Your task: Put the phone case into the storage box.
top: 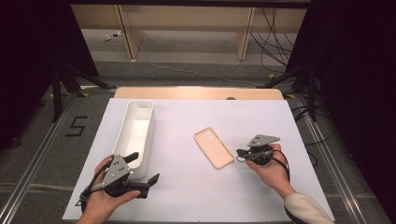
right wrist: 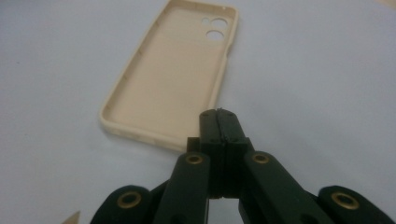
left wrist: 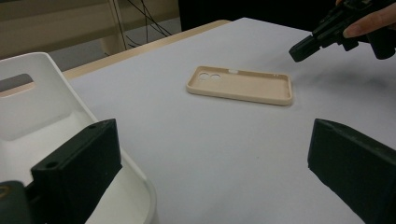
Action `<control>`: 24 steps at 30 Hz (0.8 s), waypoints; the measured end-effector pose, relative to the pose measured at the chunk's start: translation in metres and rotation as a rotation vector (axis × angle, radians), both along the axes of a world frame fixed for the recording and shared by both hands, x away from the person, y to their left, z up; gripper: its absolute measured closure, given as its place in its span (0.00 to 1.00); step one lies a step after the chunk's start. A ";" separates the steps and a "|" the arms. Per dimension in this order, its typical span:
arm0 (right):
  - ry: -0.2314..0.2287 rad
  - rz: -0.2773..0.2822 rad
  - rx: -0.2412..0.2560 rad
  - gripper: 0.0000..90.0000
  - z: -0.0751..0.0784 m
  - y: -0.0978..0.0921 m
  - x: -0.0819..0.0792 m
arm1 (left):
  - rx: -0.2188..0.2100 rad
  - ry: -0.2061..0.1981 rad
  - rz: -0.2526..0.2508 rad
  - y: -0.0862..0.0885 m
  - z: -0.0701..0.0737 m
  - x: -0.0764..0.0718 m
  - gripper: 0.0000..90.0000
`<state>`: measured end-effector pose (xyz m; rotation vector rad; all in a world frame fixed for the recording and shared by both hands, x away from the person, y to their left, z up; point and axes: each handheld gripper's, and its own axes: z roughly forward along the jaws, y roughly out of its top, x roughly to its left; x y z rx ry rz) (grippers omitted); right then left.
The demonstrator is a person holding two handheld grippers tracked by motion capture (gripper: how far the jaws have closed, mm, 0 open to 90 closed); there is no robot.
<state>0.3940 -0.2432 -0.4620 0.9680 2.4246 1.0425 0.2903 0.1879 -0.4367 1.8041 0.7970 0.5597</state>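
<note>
Beige phone case (top: 214, 148) flat on the white sheet (top: 187, 196), open side up, right of centre, camera cutouts toward the far edge, long axis skewed so the near end points at the right edge. In the left gripper view (left wrist: 240, 85) same case lying free, nothing touching it.

Right gripper (top: 241, 152) just beside the case's near right corner, tips aimed left at it, apart from it by a small gap. Jaws pressed together, nothing between them; confirmed in the right gripper view (right wrist: 219, 114), closed tips hovering just off the case's near long edge (right wrist: 168, 79). Right hand (top: 271, 168) wrapped around the body from the near right side, wrist angled toward the near right corner, cream sleeve (top: 306, 210) at the near edge. Grey three-cornered plate up.

Left gripper (top: 144, 169) near the near left corner, jaws spread wide, holding nothing. One jaw over the near end of the white oblong bin (top: 135, 135), other jaw over bare sheet to its right. Left hand (top: 100, 196) gripping from below, forearm entering at the near edge. Bin (left wrist: 28, 107) lengthwise along the left side, well apart from the case.
</note>
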 end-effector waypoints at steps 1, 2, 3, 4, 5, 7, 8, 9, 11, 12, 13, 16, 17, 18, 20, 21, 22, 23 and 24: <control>0.010 -0.004 -0.003 1.00 -0.001 0.001 0.002 | 0.000 0.000 -0.001 0.000 0.000 0.000 0.02; 0.010 -0.004 -0.003 1.00 -0.001 0.001 0.002 | 0.000 0.000 -0.001 0.000 0.000 0.000 0.02; 0.025 -0.009 -0.013 1.00 -0.005 0.003 0.007 | -0.001 0.000 -0.001 0.000 0.000 0.000 0.02; 0.025 -0.009 -0.013 1.00 -0.005 0.003 0.007 | -0.001 0.000 -0.001 0.000 0.000 0.000 0.02; 0.032 -0.010 -0.015 1.00 -0.007 0.004 0.009 | -0.002 0.000 -0.001 0.000 0.000 0.000 0.02; 0.041 -0.009 -0.025 1.00 -0.010 0.005 0.012 | -0.003 -0.001 0.000 0.000 0.000 0.000 0.03; 0.053 -0.009 -0.035 1.00 -0.011 0.006 0.014 | -0.003 -0.001 0.000 0.000 0.000 0.000 0.03; 0.054 -0.010 -0.039 1.00 -0.013 0.007 0.015 | -0.003 -0.001 0.000 0.000 0.000 0.000 0.03; 0.060 -0.008 -0.042 1.00 -0.014 0.007 0.015 | -0.004 -0.001 0.001 0.001 0.000 0.000 0.03; 0.065 -0.007 -0.045 1.00 -0.015 0.008 0.016 | -0.004 0.000 0.000 0.001 0.000 0.000 0.03; 0.069 -0.006 -0.048 1.00 -0.016 0.009 0.017 | -0.004 0.000 0.000 0.001 0.000 0.000 0.03; 0.088 -0.003 -0.065 1.00 -0.019 0.011 0.018 | -0.006 0.000 0.000 0.001 0.000 0.000 0.03; 0.091 -0.001 -0.068 1.00 -0.020 0.011 0.018 | -0.006 0.000 0.000 0.001 0.000 0.000 0.03; 0.094 -0.002 -0.067 1.00 -0.020 0.011 0.018 | -0.005 0.001 -0.002 0.001 0.000 0.000 0.03; 0.094 -0.001 -0.066 1.00 -0.020 0.011 0.018 | -0.005 0.001 -0.002 0.001 0.000 0.000 0.03; 0.094 0.000 -0.067 1.00 -0.020 0.011 0.018 | -0.006 0.001 -0.001 0.001 0.000 -0.001 0.03; 0.096 0.000 -0.066 1.00 -0.020 0.011 0.018 | -0.007 0.001 -0.001 0.001 0.000 -0.001 0.03; 0.094 0.001 -0.067 1.00 -0.020 0.011 0.018 | -0.007 0.001 -0.001 0.001 0.000 -0.001 0.03; 0.094 0.001 -0.067 1.00 -0.020 0.011 0.018 | -0.007 0.001 -0.001 0.001 0.000 -0.001 0.03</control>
